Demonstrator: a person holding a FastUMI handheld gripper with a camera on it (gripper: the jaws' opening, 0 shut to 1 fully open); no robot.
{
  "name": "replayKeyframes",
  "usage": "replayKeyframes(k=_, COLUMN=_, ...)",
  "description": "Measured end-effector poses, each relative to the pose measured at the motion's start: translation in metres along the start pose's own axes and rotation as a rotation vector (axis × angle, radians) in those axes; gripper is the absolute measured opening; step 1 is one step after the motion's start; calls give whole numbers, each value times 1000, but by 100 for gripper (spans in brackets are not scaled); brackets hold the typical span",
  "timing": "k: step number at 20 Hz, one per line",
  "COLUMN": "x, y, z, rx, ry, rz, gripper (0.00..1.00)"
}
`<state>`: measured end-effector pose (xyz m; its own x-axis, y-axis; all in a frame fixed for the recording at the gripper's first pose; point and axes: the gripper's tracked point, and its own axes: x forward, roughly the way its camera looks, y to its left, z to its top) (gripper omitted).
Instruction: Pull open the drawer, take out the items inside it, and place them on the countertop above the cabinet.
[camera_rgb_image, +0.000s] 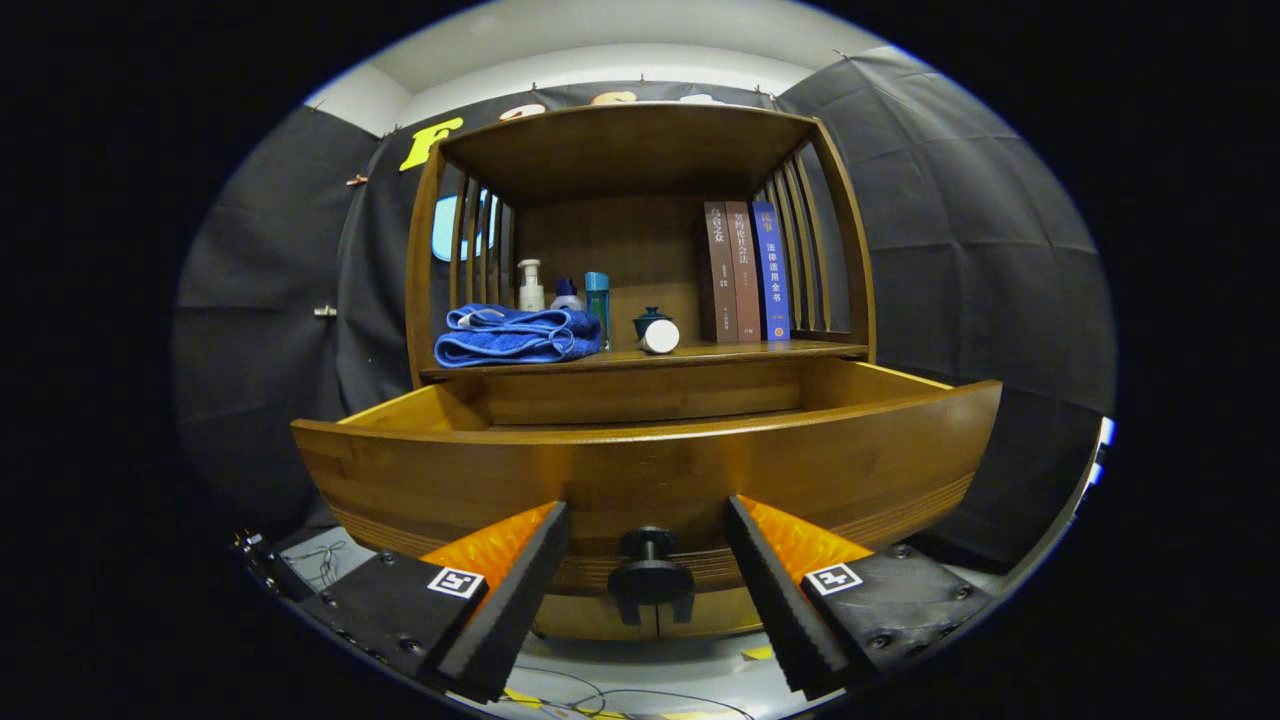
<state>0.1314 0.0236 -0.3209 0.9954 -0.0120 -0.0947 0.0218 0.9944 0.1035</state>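
The drawer (640, 450) stands pulled out below the countertop (640, 356), its inside hidden behind the tall front panel. The gripper (648, 560) is spread, fingers either side of the drawer's knob (650, 570) and apart from it. Reaching in blind could knock the front panel. Above the drawer, a folded towel (515, 335), bottles (565, 290) and books (745, 270) crowd the countertop, so placing items there risks toppling something.

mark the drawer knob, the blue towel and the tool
drawer knob (649, 573): gripper view, on its dark round head, between the fingers.
blue towel (515, 337): gripper view, on the folded stack's front, on the countertop.
tool (648, 560): gripper view, midway between its fingertips, open around the knob.
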Motion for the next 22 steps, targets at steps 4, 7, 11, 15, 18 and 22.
replayKeyframes(k=4, x=29, y=1, z=11, rx=-15, ry=-1, rz=-2, gripper=100)
replayKeyframes(k=7, x=46, y=2, z=12, rx=-18, ry=14, rz=-3, gripper=100)
replayKeyframes(k=11, x=69, y=2, z=14, rx=-14, ry=10, rz=-1, gripper=100)
replayKeyframes(k=15, x=87, y=2, z=15, rx=-12, ry=12, rz=-2, gripper=100)
replayKeyframes(k=18, x=102, y=2, z=17, rx=-13, ry=18, rz=-2, gripper=100)
replayKeyframes(k=22, x=121, y=1, z=18, rx=-6, ry=14, rz=-1, gripper=99)
